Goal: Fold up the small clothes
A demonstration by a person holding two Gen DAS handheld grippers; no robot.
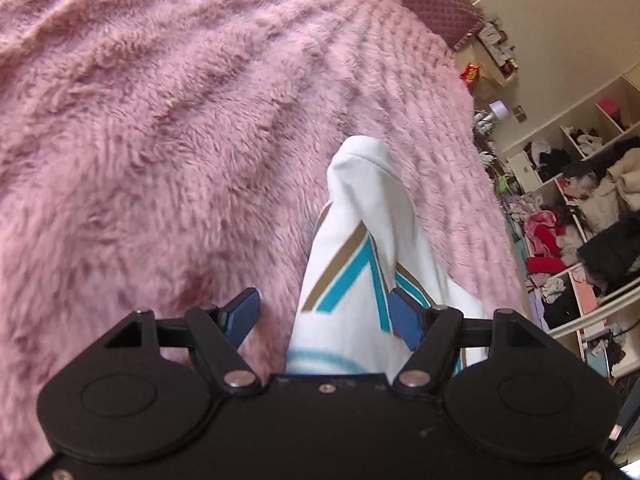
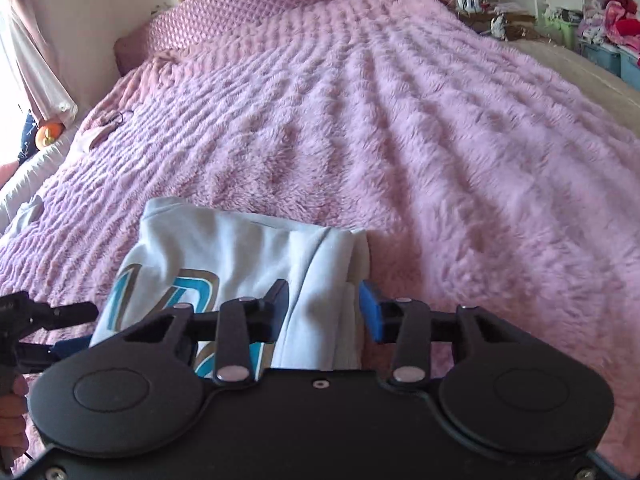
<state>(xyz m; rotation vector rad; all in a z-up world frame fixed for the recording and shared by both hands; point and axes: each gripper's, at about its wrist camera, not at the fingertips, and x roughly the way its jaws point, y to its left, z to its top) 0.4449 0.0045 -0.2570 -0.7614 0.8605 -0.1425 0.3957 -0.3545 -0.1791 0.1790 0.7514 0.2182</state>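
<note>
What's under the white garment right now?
The white garment lies on the fluffy pink blanket, which shows all around it. The patch directly beneath is covered, and the garment's near edge is hidden by the right gripper.

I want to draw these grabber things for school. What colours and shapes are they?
Both look alike. The left gripper and the right gripper each have a flat black body with two big round discs, black link bars joined by shiny silver rivets, and two fingers tipped with blue pads. No cables or markings show.
</note>
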